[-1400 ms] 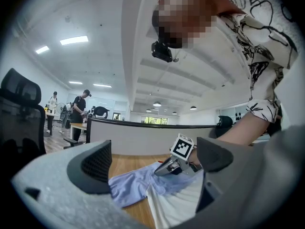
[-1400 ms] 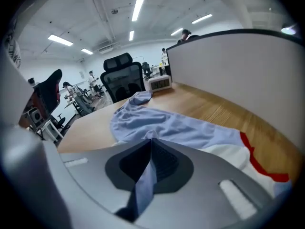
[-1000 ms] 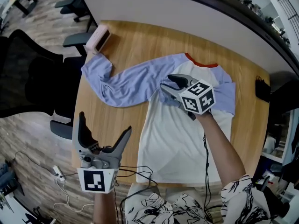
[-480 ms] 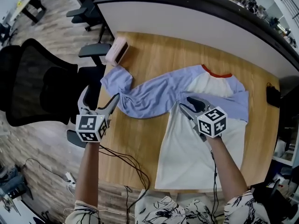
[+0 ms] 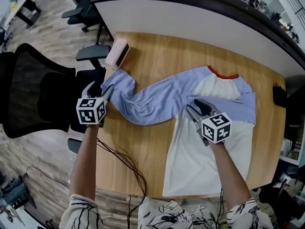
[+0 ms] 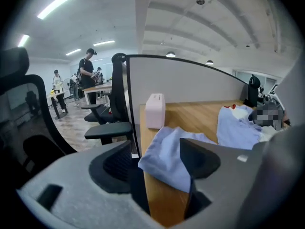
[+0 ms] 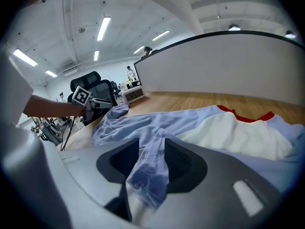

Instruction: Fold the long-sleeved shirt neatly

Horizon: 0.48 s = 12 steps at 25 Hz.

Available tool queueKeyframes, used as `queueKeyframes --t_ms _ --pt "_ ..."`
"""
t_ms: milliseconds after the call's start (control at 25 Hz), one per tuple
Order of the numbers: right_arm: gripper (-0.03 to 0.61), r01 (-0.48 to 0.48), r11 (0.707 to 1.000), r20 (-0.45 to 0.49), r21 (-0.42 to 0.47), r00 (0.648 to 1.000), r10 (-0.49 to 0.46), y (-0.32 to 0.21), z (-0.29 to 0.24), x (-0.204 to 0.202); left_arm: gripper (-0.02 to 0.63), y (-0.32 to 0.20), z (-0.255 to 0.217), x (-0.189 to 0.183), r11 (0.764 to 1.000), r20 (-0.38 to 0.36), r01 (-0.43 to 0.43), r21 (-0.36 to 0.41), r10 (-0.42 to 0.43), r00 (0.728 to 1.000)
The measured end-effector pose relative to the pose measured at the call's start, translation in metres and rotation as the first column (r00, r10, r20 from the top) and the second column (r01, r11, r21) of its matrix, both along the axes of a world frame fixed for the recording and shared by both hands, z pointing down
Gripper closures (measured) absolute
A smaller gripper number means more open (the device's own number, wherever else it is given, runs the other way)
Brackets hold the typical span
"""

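Shirt (image 5: 190, 156) spread flat on the desk (image 5: 157, 56): white body, pale blue sleeves, red collar (image 5: 223, 73) on the side away from the person. Pink box (image 5: 117, 53) at the far left corner of the desk.

From the head view: one long sleeve (image 5: 157, 99) stretched out from the body towards the pink box, its cuff (image 5: 116, 82) bunched just on the near side of the box, at the desk's left edge. Left tool (image 5: 99, 87) right at that cuff, likewise just nearer than the box. Right tool (image 5: 194, 105) well apart from the box, across the desk, where the sleeve meets the body. Black office chair (image 5: 38, 99) off the desk on the box's side. Cables (image 5: 126, 161) trailing over the near edge, well apart from the box.

From the left tool's view only: jaws apart, just been closing, with the cuff lying loose between them across the desk edge and neither pad squeezing it. Pink box upright just beyond the cuff. People (image 6: 88, 73) far off in the room, to the left of the box.

From the right tool's view only: jaws clamped on a raised fold (image 7: 150, 175) of blue cloth, just been closing further. Hidden under the tool itself in the head view. Other tool small in the distance past the sleeve, towards the box's end of the desk.
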State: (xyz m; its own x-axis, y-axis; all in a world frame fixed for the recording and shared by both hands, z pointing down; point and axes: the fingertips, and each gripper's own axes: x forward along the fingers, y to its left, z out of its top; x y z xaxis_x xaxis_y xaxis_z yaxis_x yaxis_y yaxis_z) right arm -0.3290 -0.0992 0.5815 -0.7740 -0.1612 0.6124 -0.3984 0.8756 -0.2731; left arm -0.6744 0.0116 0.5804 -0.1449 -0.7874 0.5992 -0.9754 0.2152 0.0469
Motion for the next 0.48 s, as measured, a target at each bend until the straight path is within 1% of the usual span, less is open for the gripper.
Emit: queueKeyframes --t_ms 80,160,200,240,280,320,400,480 --pt "0.399 -0.007 1.000 -0.005 -0.004 1.000 0.007 0.000 0.003 0.000 0.321 0.000 0.011 -0.002 0.999 -0.033 -0.003 -0.032 0.002 0.999" --pt "0.399 -0.012 1.000 -0.008 -0.006 1.000 0.012 0.001 0.004 -0.001 0.347 0.001 0.016 -0.004 0.999 -0.053 0.007 -0.044 -0.009 0.999" --pt "0.399 -0.013 1.000 -0.009 -0.007 1.000 0.013 0.001 0.005 -0.001 0.396 0.003 0.018 -0.006 0.999 -0.056 0.015 -0.050 -0.018 0.998" --pt "0.399 -0.012 1.000 -0.010 -0.007 1.000 0.012 0.002 0.005 -0.002 0.420 0.004 0.020 -0.007 0.998 -0.055 0.021 -0.058 -0.024 0.998" --pt "0.399 -0.011 1.000 -0.011 -0.008 1.000 0.011 0.002 0.005 -0.002 0.425 0.006 0.023 -0.009 0.997 -0.055 0.024 -0.068 -0.028 0.998" --pt "0.399 -0.011 1.000 -0.012 -0.009 1.000 0.011 0.003 0.006 -0.002 0.446 0.007 0.026 -0.010 0.996 -0.055 0.025 -0.081 -0.029 0.998" --pt "0.399 -0.014 1.000 -0.013 -0.012 1.000 0.014 0.002 0.007 -0.002 0.466 0.008 0.031 -0.011 0.995 -0.051 0.024 -0.098 -0.029 0.998" --pt "0.399 -0.016 1.000 -0.016 -0.013 1.000 0.016 0.003 0.007 -0.002 0.502 0.009 0.033 -0.010 0.994 -0.027 0.024 -0.105 -0.027 0.999"
